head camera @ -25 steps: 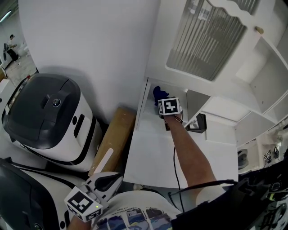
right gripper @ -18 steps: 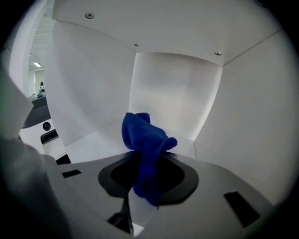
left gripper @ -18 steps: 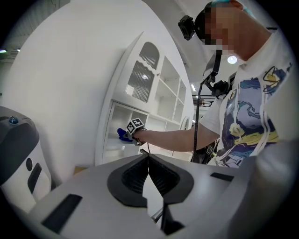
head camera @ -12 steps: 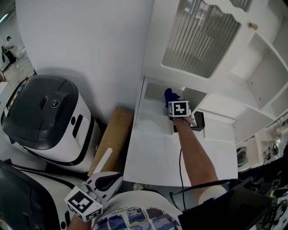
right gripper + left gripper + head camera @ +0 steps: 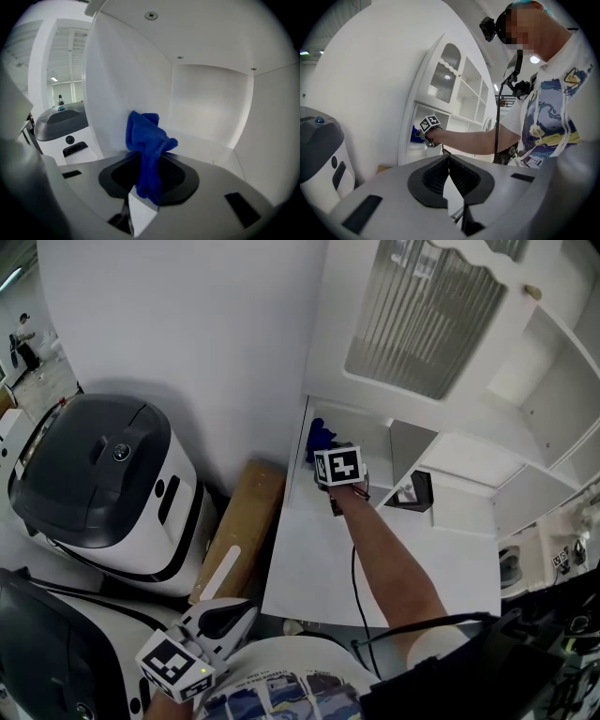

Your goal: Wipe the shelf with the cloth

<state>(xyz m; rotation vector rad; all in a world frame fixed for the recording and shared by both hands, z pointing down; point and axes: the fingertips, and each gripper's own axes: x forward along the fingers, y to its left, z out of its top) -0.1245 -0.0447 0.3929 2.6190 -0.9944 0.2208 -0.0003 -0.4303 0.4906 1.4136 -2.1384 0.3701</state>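
A blue cloth [image 5: 146, 150] hangs bunched from my right gripper [image 5: 149, 157], whose jaws are shut on it. In the head view the cloth [image 5: 319, 439] lies at the left end of the lower shelf compartment [image 5: 361, 426] of a white cabinet, just past the right gripper [image 5: 323, 454] and its marker cube. The cloth is close to the compartment's left wall [image 5: 110, 98]. My left gripper [image 5: 223, 622] rests low by the person's torso, jaws shut with nothing between them [image 5: 449, 160]. From there the right gripper's cube [image 5: 430, 124] shows far off at the shelf.
The white cabinet has a ribbed glass door [image 5: 427, 310] above and open cubbies [image 5: 553, 381] to the right. A small dark device [image 5: 413, 491] sits on the white counter [image 5: 328, 568]. A brown cardboard panel [image 5: 239, 526] and a large black-and-white machine [image 5: 94, 484] stand at the left.
My right gripper with the cloth swept right along the shelf, then back left toward the compartment's left wall. The left gripper has stayed put.
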